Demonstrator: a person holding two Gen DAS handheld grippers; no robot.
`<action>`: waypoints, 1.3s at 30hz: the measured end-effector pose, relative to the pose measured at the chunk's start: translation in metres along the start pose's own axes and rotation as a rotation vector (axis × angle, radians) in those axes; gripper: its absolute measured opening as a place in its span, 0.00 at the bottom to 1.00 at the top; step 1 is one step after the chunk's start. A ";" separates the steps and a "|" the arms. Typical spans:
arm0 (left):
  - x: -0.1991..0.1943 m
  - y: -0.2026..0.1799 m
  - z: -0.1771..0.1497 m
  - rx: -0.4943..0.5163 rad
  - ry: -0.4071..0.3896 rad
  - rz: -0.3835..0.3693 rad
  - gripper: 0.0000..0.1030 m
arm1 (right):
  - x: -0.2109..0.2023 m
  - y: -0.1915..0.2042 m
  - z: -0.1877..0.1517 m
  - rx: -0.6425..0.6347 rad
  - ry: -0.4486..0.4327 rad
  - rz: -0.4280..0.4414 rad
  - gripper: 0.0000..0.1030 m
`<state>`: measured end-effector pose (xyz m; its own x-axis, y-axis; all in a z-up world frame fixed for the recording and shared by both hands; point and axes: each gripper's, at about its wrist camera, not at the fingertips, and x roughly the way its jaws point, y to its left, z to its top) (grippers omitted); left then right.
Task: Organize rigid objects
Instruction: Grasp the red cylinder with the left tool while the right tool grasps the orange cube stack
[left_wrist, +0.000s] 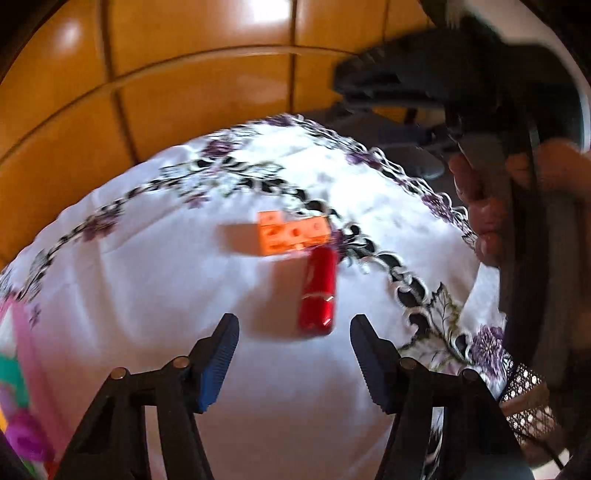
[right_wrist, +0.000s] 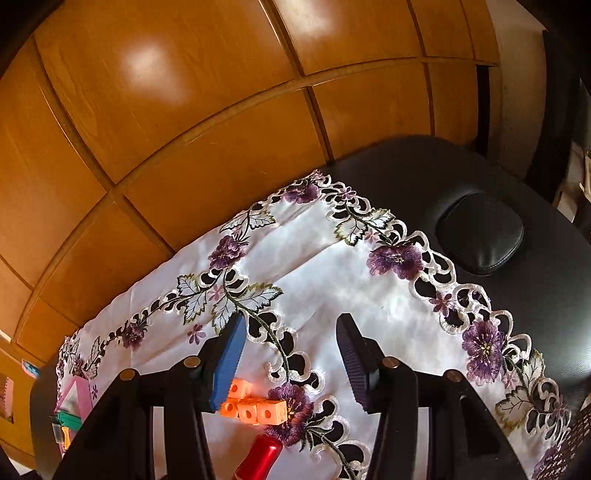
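Evidently the red cylinder (left_wrist: 317, 291) is being approached: it lies on the embroidered cloth (left_wrist: 147, 277) just ahead of the left gripper (left_wrist: 293, 352), whose parted jaws grasp nothing. Orange blocks (left_wrist: 291, 232) sit beyond it. The right gripper (right_wrist: 291, 363) is likewise held apart, empty. A further reach, then closing, is needed.

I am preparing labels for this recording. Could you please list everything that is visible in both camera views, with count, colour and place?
orange block piece: one, orange linked cubes, on the cloth centre
red cylinder: one, shiny red, lying just in front of the blocks
tablecloth: one, white with purple flowers, over the dark table
dark table: one, black, under the cloth
black pad: one, black, on the table beyond the cloth
wooden panels: orange-brown, behind the table
colourful items: pink and green, left edge, unclear
left gripper: one, black and blue, open, nearing the cylinder
right gripper: one, open, empty
hand: one, holding the right gripper
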<state>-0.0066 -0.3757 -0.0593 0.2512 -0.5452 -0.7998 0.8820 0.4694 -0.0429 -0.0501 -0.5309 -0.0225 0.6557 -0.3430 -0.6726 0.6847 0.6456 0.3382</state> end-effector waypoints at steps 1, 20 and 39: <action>0.006 -0.005 0.004 0.012 0.003 -0.007 0.61 | 0.001 0.000 0.000 -0.002 0.002 -0.001 0.50; 0.013 0.025 -0.034 -0.175 -0.008 0.108 0.26 | 0.040 0.029 -0.022 -0.130 0.228 0.102 0.50; 0.004 0.036 -0.059 -0.232 -0.087 0.102 0.26 | 0.064 0.061 -0.055 -0.350 0.319 -0.006 0.65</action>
<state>0.0025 -0.3201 -0.0997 0.3760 -0.5399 -0.7531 0.7379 0.6660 -0.1091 0.0165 -0.4762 -0.0810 0.4842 -0.1559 -0.8610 0.5039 0.8541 0.1288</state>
